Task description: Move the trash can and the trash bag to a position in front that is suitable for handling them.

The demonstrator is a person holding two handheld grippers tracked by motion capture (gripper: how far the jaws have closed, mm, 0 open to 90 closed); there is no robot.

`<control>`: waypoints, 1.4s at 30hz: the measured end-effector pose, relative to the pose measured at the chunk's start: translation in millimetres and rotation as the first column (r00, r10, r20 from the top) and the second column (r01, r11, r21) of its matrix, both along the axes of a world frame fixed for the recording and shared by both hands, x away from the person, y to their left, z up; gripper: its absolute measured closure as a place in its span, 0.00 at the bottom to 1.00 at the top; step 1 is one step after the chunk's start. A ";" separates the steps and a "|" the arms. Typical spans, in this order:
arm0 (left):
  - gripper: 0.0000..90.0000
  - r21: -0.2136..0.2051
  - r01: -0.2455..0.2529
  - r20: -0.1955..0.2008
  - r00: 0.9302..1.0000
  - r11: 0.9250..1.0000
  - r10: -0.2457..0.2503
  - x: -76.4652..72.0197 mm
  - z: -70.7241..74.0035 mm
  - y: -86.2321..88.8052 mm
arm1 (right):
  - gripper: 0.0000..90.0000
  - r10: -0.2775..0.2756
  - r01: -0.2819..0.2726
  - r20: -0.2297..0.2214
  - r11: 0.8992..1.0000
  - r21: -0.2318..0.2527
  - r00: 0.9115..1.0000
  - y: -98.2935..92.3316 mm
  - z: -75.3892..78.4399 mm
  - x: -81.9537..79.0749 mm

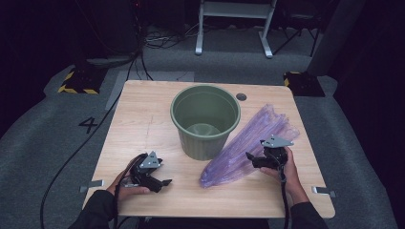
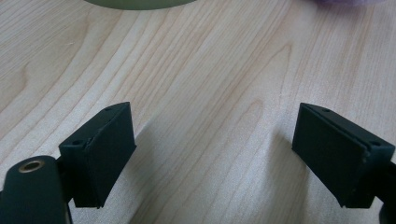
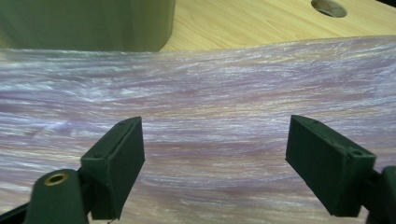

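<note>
High view first: at the left we see the left gripper (image 1: 160, 182) in the person's left hand (image 1: 125, 186), low over the near left part of the wooden table (image 1: 143, 119), its jaws pointing toward the middle. Left gripper view confirms that these jaws stand wide apart with bare wood between them; the green bin's base and a sliver of purple sit at the top edge of that view, well apart from the pads.

Moving toward the centre, we find the green bin (image 1: 205, 120) upright on the table, its mouth open to the camera. Just to its right lies the purple plastic bag (image 1: 248, 145), a long crumpled sheet stretched flat from the near centre toward the far right, and its left edge seems to touch the bin's wall, though we cannot be sure at this angle.

Farther right, the right gripper (image 1: 250, 157) in the right hand (image 1: 285, 169) sits at the bag's right edge, about halfway along it. In the right gripper view its jaws are spread wide, and the bag (image 3: 224, 107) lies across and beyond them, not pinched.
</note>
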State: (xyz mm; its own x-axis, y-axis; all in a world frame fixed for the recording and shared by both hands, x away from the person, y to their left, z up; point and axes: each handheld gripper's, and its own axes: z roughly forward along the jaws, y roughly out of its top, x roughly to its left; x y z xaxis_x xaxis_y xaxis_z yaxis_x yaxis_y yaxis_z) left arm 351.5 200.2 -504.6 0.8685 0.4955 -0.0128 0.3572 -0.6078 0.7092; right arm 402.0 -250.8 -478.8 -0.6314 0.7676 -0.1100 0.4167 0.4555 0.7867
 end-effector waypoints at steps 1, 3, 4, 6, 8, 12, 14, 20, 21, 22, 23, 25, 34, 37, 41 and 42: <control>0.14 0.000 0.000 0.000 1.000 1.000 0.000 0.0 0.0 0.0 | 0.22 0.000 0.000 0.000 1.000 0.000 1.000 0.0 0.0 0.0; 0.14 0.000 0.000 0.000 1.000 1.000 0.000 0.0 0.0 0.0 | 0.20 0.033 -0.032 -0.034 0.999 0.027 0.999 0.8 -6.2 5.7; 0.14 0.000 0.000 0.000 1.000 1.000 0.000 0.0 0.0 0.0 | 0.20 0.033 -0.032 -0.034 0.999 0.027 0.999 0.8 -6.2 5.7; 0.14 0.000 0.000 0.001 1.000 1.000 0.000 0.0 0.0 0.0 | 0.19 0.061 -0.058 -0.065 0.997 0.046 0.996 2.3 -10.8 9.0; 0.14 0.000 0.000 0.000 1.000 1.000 0.000 0.0 0.0 0.0 | 0.19 0.065 -0.061 -0.084 0.997 0.052 0.994 4.6 -15.0 10.9; 0.14 0.000 0.000 0.000 1.000 1.000 0.000 0.0 0.0 0.0 | 0.19 0.086 -0.079 -0.112 0.995 0.062 0.990 7.9 -20.3 14.0; 0.14 0.000 0.000 0.000 1.000 1.000 0.000 -0.1 0.0 0.0 | 0.19 0.081 -0.074 -0.126 0.995 0.061 0.989 9.4 -23.1 15.3; 0.14 0.000 -0.001 0.001 1.000 1.000 0.001 0.0 0.0 0.0 | 0.41 0.062 -0.058 -0.118 0.998 0.040 0.991 14.6 -23.1 13.9; 0.14 0.000 -0.001 0.001 1.000 1.000 0.001 0.0 0.0 0.0 | 0.41 0.062 -0.058 -0.118 0.998 0.040 0.991 14.6 -23.1 13.9; 0.14 0.000 0.000 0.000 1.000 1.000 0.000 0.0 0.0 0.0 | 0.47 0.058 -0.053 -0.117 0.997 0.048 0.991 14.3 -23.2 13.8; 0.14 0.000 0.000 0.000 1.000 1.000 0.000 0.0 0.0 0.0 | 0.54 0.056 -0.050 -0.110 0.997 0.052 0.992 13.6 -23.1 13.8; 0.14 0.000 0.000 0.000 1.000 1.000 0.000 0.0 0.0 0.0 | 0.67 0.034 -0.029 -0.101 0.998 0.060 0.994 11.3 -23.1 14.0; 0.14 0.001 -0.004 0.002 1.000 1.000 0.004 -0.4 0.0 -0.1 | 0.93 0.030 -0.025 -0.084 0.998 0.058 0.996 11.7 -23.5 10.1; 0.14 0.000 -0.003 0.002 1.000 1.000 0.003 -0.3 0.0 -0.1 | 0.99 0.025 -0.018 -0.094 0.997 0.069 0.995 10.2 -23.4 11.1; 0.14 0.000 -0.009 0.006 1.000 1.000 0.009 -1.0 -0.1 -0.1 | 1.00 0.018 -0.009 -0.090 0.995 0.098 0.996 6.8 -22.8 10.5; 0.14 0.000 -0.009 0.007 1.000 1.000 0.009 -1.1 -0.1 -0.1 | 1.00 0.019 -0.010 -0.091 0.995 0.100 0.996 6.1 -22.4 10.2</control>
